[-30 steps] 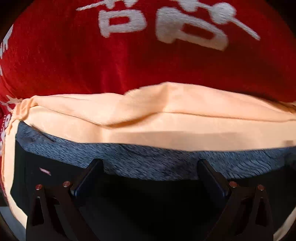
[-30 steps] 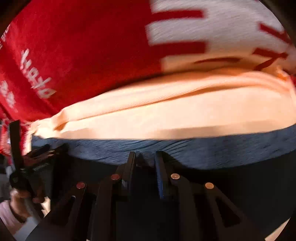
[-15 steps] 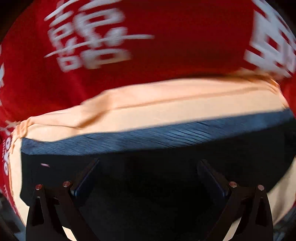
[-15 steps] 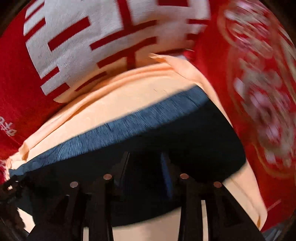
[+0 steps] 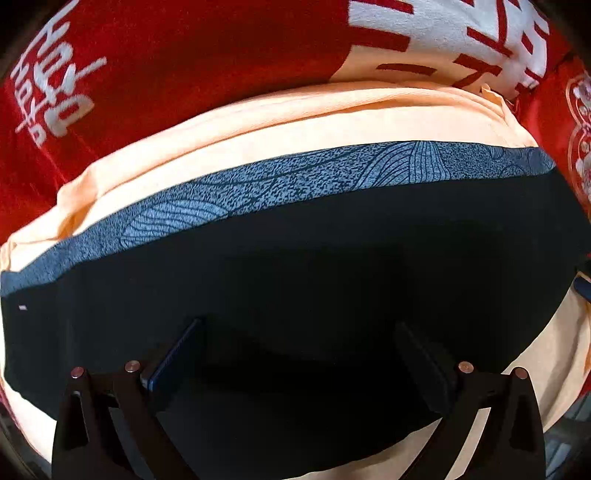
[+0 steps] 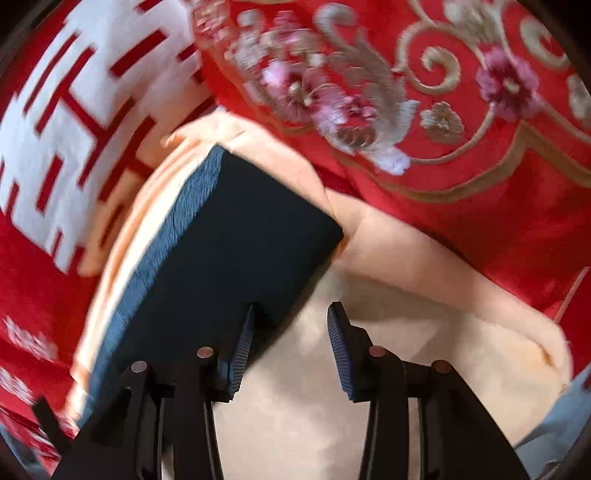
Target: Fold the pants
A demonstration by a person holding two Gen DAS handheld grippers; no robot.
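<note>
The pants (image 5: 332, 266) are black with a blue-grey patterned band (image 5: 295, 177) along their far edge, and they lie flat on a peach cloth (image 5: 295, 118). My left gripper (image 5: 299, 347) hovers over the black fabric, pointing straight down, open wide with nothing between its fingers. In the right wrist view the pants (image 6: 255, 236) end in a corner at the middle, with the band (image 6: 173, 240) running down their left side. My right gripper (image 6: 291, 314) is open and its jaws are still opening. Its left finger (image 6: 240, 343) sits at the pants' edge, and only peach cloth (image 6: 424, 302) shows through the gap.
Everything lies on a red bedspread (image 5: 203, 55) with white characters (image 5: 461, 29). In the right wrist view an embroidered floral part of the bedspread (image 6: 461, 129) lies beyond the cloth. A light blue-grey surface (image 6: 561, 417) shows at the lower right.
Both views have swept sideways along the pants toward their end. The right gripper's jaws have parted from nearly shut and the wrist has rolled. It now sits over the pants' corner and the peach cloth.
</note>
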